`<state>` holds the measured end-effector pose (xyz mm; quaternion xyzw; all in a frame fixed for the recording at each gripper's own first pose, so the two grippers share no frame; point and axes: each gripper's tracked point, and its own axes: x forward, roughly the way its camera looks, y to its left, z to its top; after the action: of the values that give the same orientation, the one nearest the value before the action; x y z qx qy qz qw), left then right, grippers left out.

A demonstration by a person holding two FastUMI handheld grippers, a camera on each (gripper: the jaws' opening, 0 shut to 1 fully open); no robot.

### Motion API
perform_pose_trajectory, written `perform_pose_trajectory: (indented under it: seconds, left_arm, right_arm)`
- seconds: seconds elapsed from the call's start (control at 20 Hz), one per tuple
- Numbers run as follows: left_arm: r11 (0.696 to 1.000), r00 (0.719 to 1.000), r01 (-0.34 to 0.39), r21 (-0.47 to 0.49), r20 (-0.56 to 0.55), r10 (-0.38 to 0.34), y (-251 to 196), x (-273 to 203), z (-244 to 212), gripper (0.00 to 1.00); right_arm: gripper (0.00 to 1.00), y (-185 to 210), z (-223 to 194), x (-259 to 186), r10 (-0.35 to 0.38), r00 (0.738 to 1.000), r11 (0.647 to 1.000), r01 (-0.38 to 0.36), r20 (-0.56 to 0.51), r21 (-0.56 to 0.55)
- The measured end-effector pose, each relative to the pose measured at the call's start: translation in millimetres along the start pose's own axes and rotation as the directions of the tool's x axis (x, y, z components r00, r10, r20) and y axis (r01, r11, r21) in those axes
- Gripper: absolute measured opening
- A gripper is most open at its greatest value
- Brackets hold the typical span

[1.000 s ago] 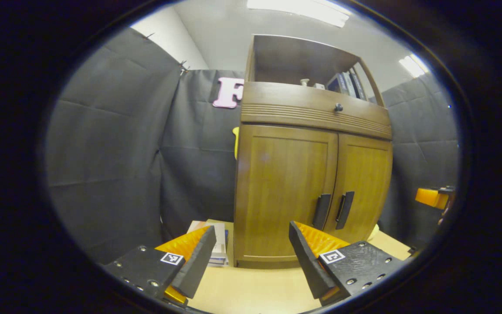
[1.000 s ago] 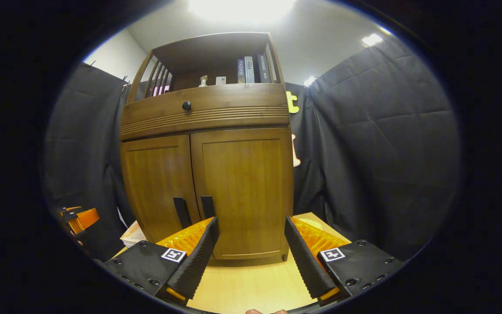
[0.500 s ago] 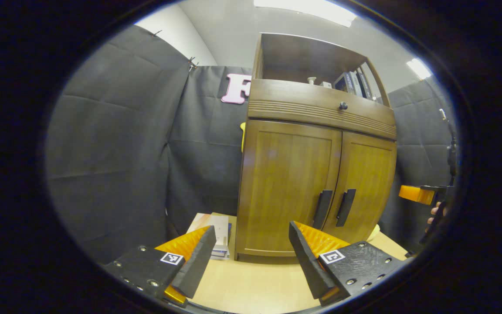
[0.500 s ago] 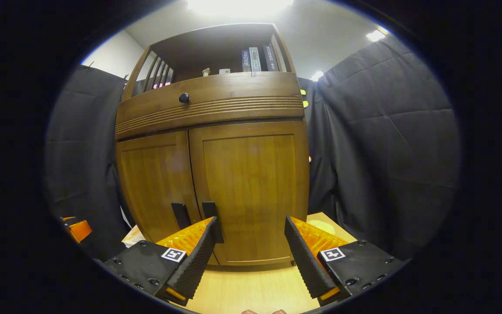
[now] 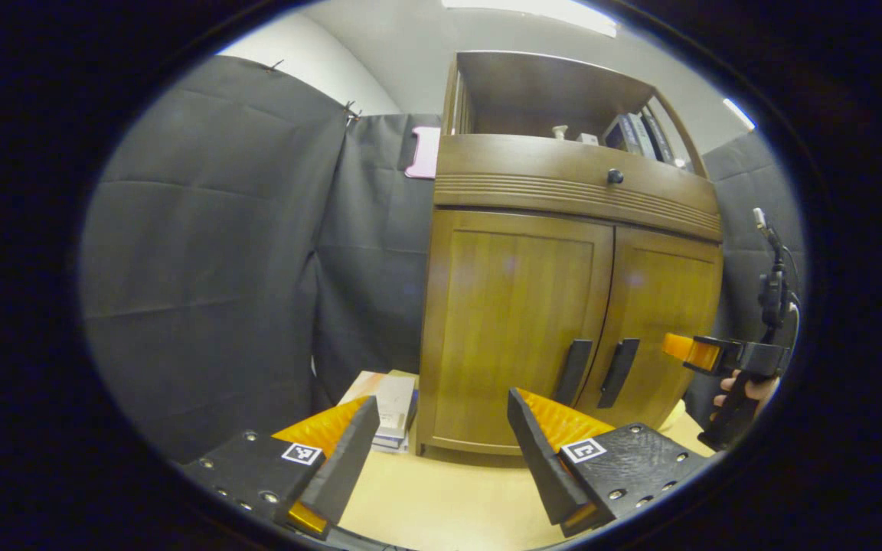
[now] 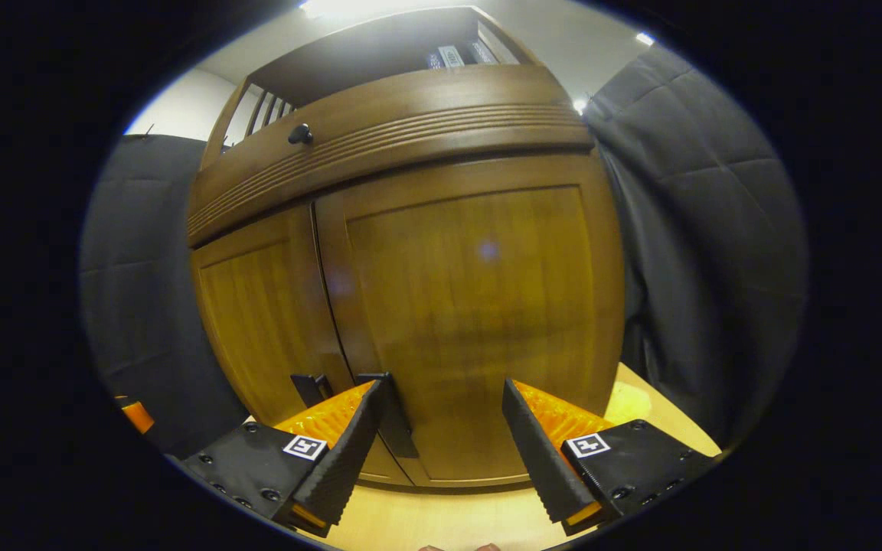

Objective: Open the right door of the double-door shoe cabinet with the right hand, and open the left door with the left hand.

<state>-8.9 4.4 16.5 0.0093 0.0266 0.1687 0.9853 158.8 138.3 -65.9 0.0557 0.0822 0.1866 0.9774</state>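
Advanced toward the right door [image 6: 472, 306] of the shoe cabinet [image 5: 563, 291], right gripper [image 6: 441, 451] spread wide and empty; left gripper [image 5: 441, 459] likewise unclenched, held farther back. Best shifted leftward to straddle the right handle [image 6: 395, 413]. Flat dark bar pulls on smooth, glossy wood-grain panels, both closed.

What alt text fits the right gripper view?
The right gripper, jaws open, faces the closed right door of a wooden shoe cabinet, near its dark handle. The left door is also closed.
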Motion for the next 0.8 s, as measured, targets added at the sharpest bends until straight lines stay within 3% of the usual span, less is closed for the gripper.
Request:
perform_pose_trajectory:
  seconds: [0.1, 0.15, 0.35, 0.45, 0.5, 0.75, 0.8]
  left_arm:
    - [0.998, 0.999, -0.049, 0.027, -0.005, 0.049, 0.2, -3.2, -1.7, 0.97]
    - [0.997, 0.997, -0.072, 0.041, -0.009, 0.073, 2.0, -4.2, -2.6, 0.96]
    - [0.986, 0.987, -0.152, 0.068, -0.033, 0.155, 8.3, -8.3, -5.7, 0.98]
    - [0.979, 0.980, -0.191, 0.069, -0.042, 0.194, 12.0, -11.8, -7.7, 0.98]
    - [0.975, 0.976, -0.210, 0.069, -0.047, 0.213, 13.6, -13.8, -8.7, 0.99]
    - [0.959, 0.959, -0.269, 0.085, -0.065, 0.275, 17.6, -18.9, -10.7, 0.98]
    - [0.957, 0.957, -0.276, 0.091, -0.068, 0.282, 18.4, -19.7, -11.4, 0.98]
  right_arm:
    - [0.98, 9.1, -9.6, 14.7, 0.034, 0.999, 0.999, -0.034, -0.014, 0.013]
    - [0.93, 13.2, -14.1, 20.1, 0.048, 0.999, 0.999, -0.048, -0.017, 0.008]
    - [0.92, 34.6, -22.1, 40.7, 0.095, 0.995, 0.995, -0.095, -0.016, -0.037]
    - [0.97, 38.6, -33.1, 52.5, 0.098, 0.995, 0.993, -0.100, -0.033, -0.061]
    - [0.92, 38.5, -38.8, 56.0, 0.099, 0.994, 0.992, -0.102, -0.043, -0.075]
    - [0.87, 41.6, -57.2, 74.0, 0.093, 0.994, 0.988, -0.101, -0.065, -0.120]
    - [0.77, 43.2, -59.1, 71.7, 0.103, 0.992, 0.985, -0.111, -0.068, -0.135]
